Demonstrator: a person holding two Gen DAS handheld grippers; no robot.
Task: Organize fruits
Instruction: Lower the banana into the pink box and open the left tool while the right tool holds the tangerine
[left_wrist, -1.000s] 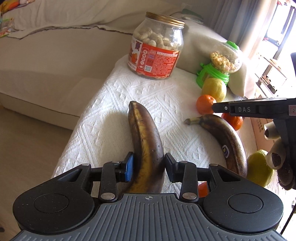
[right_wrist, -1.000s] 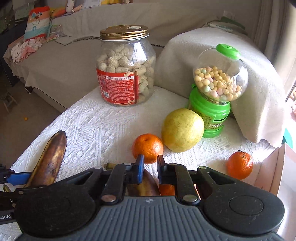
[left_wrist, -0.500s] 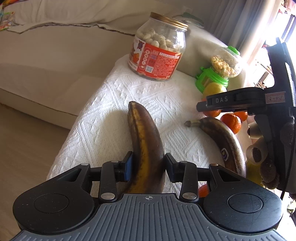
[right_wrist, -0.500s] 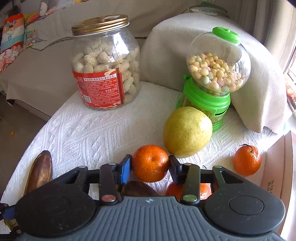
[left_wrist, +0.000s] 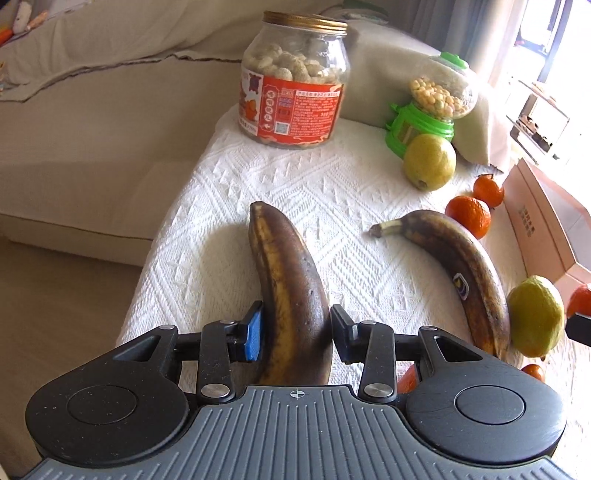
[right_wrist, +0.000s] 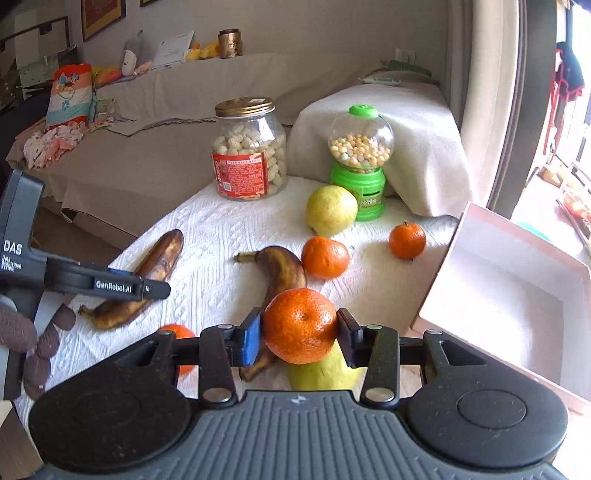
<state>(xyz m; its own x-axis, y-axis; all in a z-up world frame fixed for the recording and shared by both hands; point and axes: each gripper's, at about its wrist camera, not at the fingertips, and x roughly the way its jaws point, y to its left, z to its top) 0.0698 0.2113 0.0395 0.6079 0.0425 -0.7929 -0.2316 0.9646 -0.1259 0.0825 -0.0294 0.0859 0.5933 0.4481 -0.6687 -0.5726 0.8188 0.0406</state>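
My left gripper (left_wrist: 295, 332) is shut on a brown, overripe banana (left_wrist: 284, 280) that lies on the white cloth; it also shows in the right wrist view (right_wrist: 147, 273). My right gripper (right_wrist: 299, 334) is shut on a tangerine (right_wrist: 300, 325) and holds it above the table. A second banana (right_wrist: 279, 273), two more tangerines (right_wrist: 325, 256) (right_wrist: 407, 240), a yellow pear (right_wrist: 331, 210) and another pear (left_wrist: 535, 317) lie on the cloth. An open pink box (right_wrist: 517, 295) stands at the right.
A peanut jar (right_wrist: 249, 147) and a green candy dispenser (right_wrist: 360, 162) stand at the back of the white-clothed table (left_wrist: 314, 184). A covered sofa lies behind and to the left. Another tangerine (right_wrist: 177, 332) lies near the front edge.
My right gripper closed on a tangerine, lifted it and pulled back and up. My left gripper stays shut on the banana, nearly still.
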